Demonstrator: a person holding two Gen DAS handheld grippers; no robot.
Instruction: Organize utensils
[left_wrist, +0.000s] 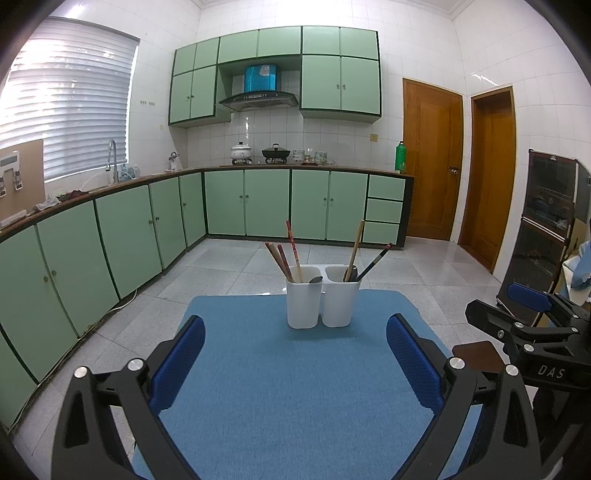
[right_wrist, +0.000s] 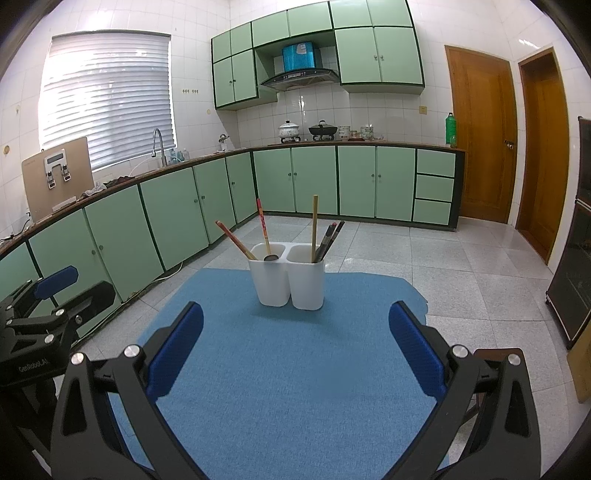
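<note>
Utensils stand sorted in the holder
Chopsticks (right_wrist: 263, 225) and spoons fill the twin-cup holder (right_wrist: 288, 278) at the mat's (right_wrist: 280, 369) far edge; both tools spread, empty.

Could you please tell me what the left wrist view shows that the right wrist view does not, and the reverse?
Only the left wrist view shows the right gripper at its right edge, open, and a metal spoon bowl in the holder's right compartment.

Only the right wrist view shows the left gripper at its left edge, open.

Both show the white two-compartment plastic holder of chopsticks standing on the blue cloth mat, with nothing lying loose on the mat.
</note>
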